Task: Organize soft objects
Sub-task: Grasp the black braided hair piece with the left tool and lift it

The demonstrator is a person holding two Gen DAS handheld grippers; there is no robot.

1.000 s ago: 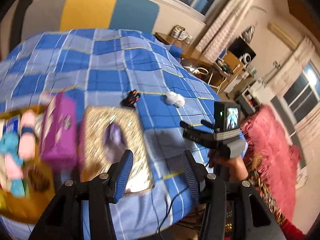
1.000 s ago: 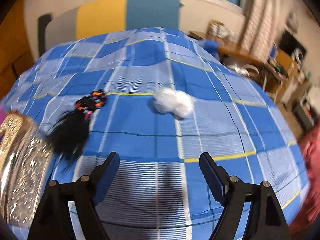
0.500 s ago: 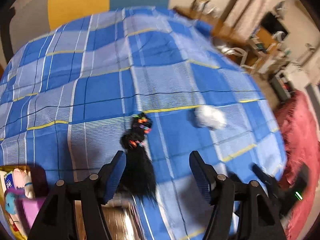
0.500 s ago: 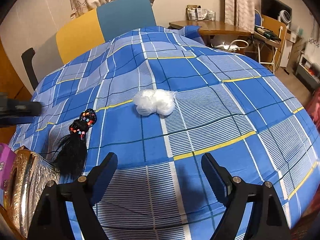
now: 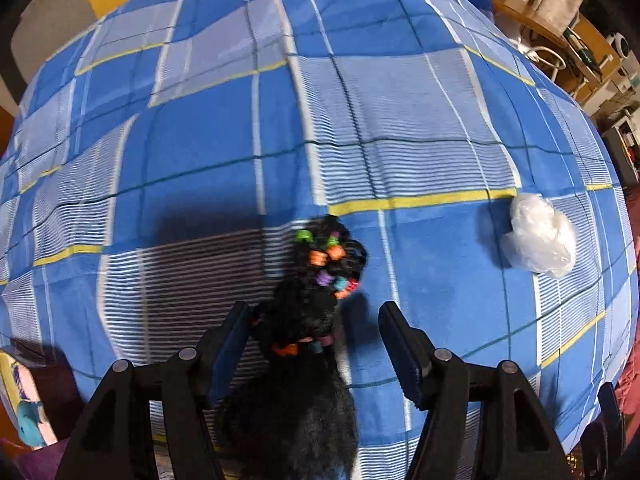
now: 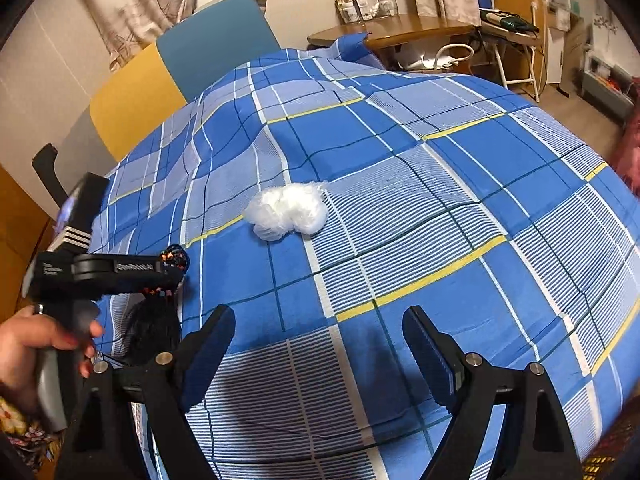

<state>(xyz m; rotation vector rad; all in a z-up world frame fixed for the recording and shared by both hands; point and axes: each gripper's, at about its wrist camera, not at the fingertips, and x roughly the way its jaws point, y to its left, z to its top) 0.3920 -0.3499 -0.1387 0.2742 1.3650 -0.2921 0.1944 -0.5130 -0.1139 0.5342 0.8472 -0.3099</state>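
Since the earlier frame the left gripper (image 5: 314, 344) has swung away from the boxes at the bed's edge and come down over the black hairpiece (image 5: 316, 308), which was then only a small dark shape further up the blue checked bedcover (image 5: 224, 128).

Left wrist view: the left gripper points steeply down with its jaws wide apart. The black hairpiece, with its small coloured beads, lies between the two fingers, nearer the left finger (image 5: 230, 344); its bushy tail runs down to 6 o'clock under the gripper. I cannot tell whether the left finger touches the hair; the right finger stands clear of it, so nothing is gripped. At 3 o'clock a white crumpled plastic bag (image 5: 538, 238) lies on the bedcover, well apart from the hairpiece. At 8 o'clock, at the picture's edge, a pink printed package (image 5: 24, 408) shows in part.

Right wrist view: the right gripper (image 6: 318, 344) has its jaws wide apart and holds nothing; only bedcover lies between the fingers. The white crumpled plastic bag (image 6: 286, 214) lies at 12 o'clock from it, apart. At 9 o'clock a hand (image 6: 36, 344) holds the left gripper (image 6: 172, 268), which stands over the black hairpiece (image 6: 156, 328). Behind the bed, at 11 o'clock, stands a yellow and teal headboard (image 6: 176, 68).
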